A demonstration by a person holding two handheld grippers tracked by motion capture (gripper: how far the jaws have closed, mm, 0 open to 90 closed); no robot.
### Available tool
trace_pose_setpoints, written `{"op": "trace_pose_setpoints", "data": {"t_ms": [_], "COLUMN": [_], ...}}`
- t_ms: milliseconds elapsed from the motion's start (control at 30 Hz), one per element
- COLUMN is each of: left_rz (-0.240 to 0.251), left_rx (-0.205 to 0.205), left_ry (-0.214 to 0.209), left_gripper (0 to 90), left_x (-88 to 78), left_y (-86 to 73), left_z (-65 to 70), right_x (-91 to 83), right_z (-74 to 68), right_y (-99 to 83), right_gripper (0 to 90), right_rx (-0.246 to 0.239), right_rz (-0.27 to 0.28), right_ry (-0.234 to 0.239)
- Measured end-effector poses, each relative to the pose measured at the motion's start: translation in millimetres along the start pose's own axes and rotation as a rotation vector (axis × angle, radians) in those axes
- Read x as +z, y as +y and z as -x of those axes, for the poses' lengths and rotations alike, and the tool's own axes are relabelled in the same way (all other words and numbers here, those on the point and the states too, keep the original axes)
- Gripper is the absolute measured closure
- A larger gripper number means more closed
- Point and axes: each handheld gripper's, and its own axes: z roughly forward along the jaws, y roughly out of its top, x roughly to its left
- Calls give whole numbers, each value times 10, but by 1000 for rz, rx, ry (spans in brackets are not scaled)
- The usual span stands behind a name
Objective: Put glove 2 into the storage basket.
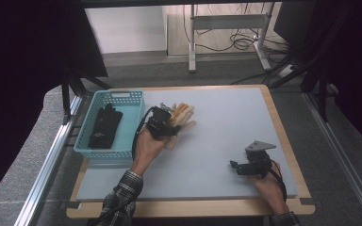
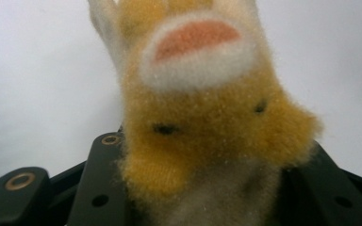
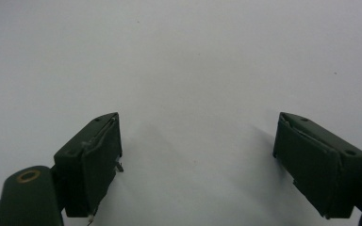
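A fuzzy yellow and cream glove (image 1: 181,118) with a pink pad (image 2: 195,37) is caught between the black jaws of my left gripper (image 1: 162,123), just right of the teal basket (image 1: 86,146). In the left gripper view the glove (image 2: 207,127) sits close to the lens, and both jaws press on its lower part. A black glove (image 1: 104,126) lies inside the basket. My right gripper (image 1: 238,165) rests low at the front right of the grey table top (image 1: 226,117). In the right gripper view its jaws (image 3: 198,165) stand wide apart over bare surface, with nothing between them.
The basket stands at the table's left edge, with a metal rail (image 1: 47,165) beyond it. A wooden rim (image 1: 283,136) borders the grey surface. Desk legs and cables (image 1: 238,40) are on the floor behind the table.
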Motion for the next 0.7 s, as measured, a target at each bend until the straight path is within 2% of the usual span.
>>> {"op": "trace_pose_setpoints", "data": {"t_ms": [200, 333, 633, 700], "left_rz": [23, 28, 25, 25], "left_rx": [-32, -62, -147, -176], "left_ry": [48, 83, 179, 206], "left_gripper": [550, 549, 548, 548], "left_x": [-273, -436, -711, -776], "left_y": [56, 51, -96, -146], "left_z": [-203, -388, -823, -944], "right_x": [0, 0, 0, 1], "right_z": [0, -1, -1, -1], "right_y": [0, 0, 0, 0], "right_gripper": [154, 154, 154, 154], "right_rx": [0, 0, -1, -1], "right_rz": [0, 0, 0, 1], "right_ry": [0, -1, -1, -1]}}
